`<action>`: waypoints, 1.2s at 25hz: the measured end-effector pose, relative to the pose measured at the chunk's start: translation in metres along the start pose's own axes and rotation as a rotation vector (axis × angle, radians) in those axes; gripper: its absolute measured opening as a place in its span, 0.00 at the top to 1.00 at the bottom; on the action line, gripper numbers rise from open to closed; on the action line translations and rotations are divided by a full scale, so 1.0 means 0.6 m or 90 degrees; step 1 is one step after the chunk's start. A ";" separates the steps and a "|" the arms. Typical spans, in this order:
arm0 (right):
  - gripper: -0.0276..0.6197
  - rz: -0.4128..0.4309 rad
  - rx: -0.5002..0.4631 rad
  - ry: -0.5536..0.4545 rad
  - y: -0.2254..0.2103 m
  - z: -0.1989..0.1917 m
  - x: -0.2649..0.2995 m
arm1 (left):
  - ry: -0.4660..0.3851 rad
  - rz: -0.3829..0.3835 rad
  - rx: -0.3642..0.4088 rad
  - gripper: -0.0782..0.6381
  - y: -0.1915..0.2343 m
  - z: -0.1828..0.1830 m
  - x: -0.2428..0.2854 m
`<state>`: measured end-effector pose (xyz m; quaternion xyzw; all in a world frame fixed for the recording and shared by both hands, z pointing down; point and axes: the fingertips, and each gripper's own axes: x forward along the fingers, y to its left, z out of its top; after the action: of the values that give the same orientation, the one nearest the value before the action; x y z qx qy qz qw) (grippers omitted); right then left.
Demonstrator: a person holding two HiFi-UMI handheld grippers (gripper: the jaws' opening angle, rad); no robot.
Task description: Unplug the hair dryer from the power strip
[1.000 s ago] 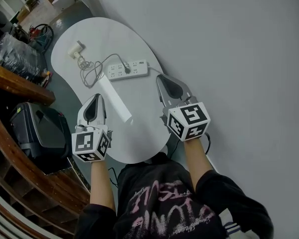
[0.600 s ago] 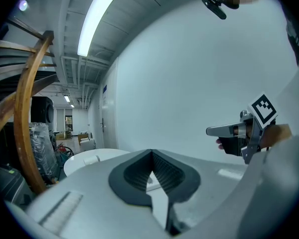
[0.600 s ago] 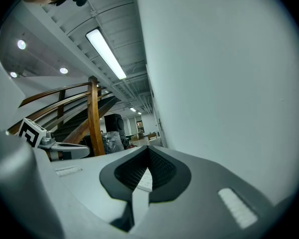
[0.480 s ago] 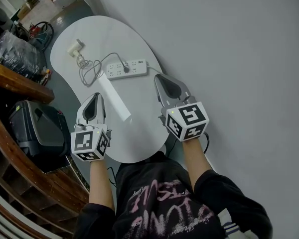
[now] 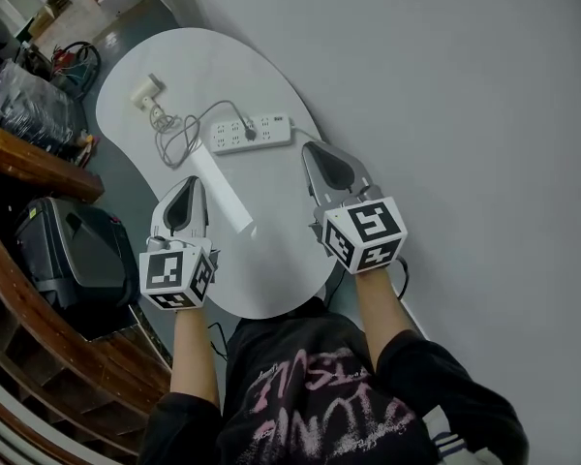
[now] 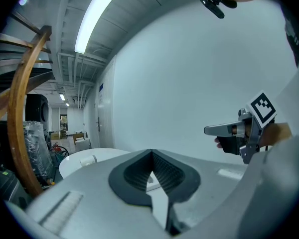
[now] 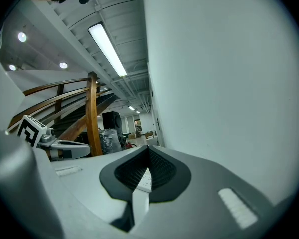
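Observation:
On the white oval table (image 5: 271, 260) lies a white power strip (image 5: 234, 134) with a dark plug (image 5: 250, 134) in its right part. A grey cord (image 5: 177, 134) coils left from it to the small white hair dryer (image 5: 144, 93) at the far end. My left gripper (image 5: 190, 184) hovers over the near left of the table, shut and empty. Just near of the strip's right end, my right gripper (image 5: 319, 153) is also shut on nothing. In the right gripper view the strip (image 7: 144, 179) shows through the gap below the closed jaws (image 7: 148, 150). The left gripper view shows its own jaws (image 6: 151, 152) closed.
A white tube (image 5: 223, 194) lies on the table between the grippers and the strip. A grey wall (image 5: 445, 85) runs along the table's right side. A curved wooden rail (image 5: 39, 163) and a black case (image 5: 68, 250) stand left of the table.

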<state>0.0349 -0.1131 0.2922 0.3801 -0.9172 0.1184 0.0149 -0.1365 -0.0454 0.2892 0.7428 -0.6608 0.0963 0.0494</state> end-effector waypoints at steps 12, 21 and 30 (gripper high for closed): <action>0.94 -0.005 -0.003 0.014 0.017 -0.015 0.034 | 0.013 -0.020 -0.005 0.89 0.024 -0.019 0.018; 0.94 -0.020 0.010 0.026 0.000 -0.034 0.052 | 0.025 -0.035 -0.015 0.89 0.031 -0.038 0.049; 0.94 -0.041 0.012 0.049 -0.021 -0.051 0.073 | 0.035 -0.054 -0.021 0.89 0.039 -0.054 0.085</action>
<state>0.0109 -0.1450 0.3295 0.4048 -0.9021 0.1408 0.0507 -0.1569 -0.0912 0.3300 0.7661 -0.6288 0.1035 0.0835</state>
